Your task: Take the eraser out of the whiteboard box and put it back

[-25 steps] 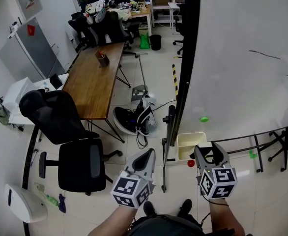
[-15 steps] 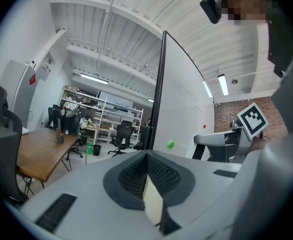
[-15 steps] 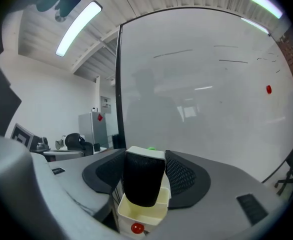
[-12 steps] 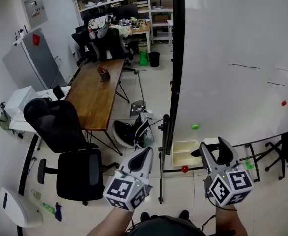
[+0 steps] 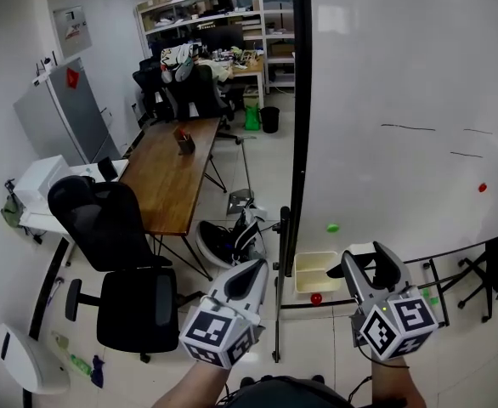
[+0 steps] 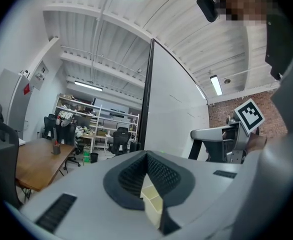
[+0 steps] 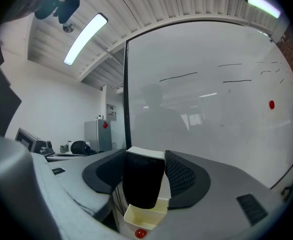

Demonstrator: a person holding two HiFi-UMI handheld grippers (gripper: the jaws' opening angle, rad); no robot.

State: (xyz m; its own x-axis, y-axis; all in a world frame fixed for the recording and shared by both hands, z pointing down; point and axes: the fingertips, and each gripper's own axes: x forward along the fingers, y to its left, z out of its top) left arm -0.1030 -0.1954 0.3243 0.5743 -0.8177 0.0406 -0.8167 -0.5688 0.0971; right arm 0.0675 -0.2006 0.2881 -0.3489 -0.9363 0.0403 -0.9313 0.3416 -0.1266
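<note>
Pinched between the right gripper (image 5: pixel 368 260) jaws: the black-felt, white-backed eraser (image 7: pixel 143 181), out of the cream whiteboard box (image 5: pixel 315 268) and close beside it. Box at the lower left corner of the whiteboard (image 5: pixel 402 83). Left gripper (image 5: pixel 253 270) jaws pressed together, nothing between, left of the box. Thin black strokes on the board, not legible as writing; square black-and-white markers on both cubes. Against half a second ago: same pinch, same spacing, head view tipped slightly higher.
</note>
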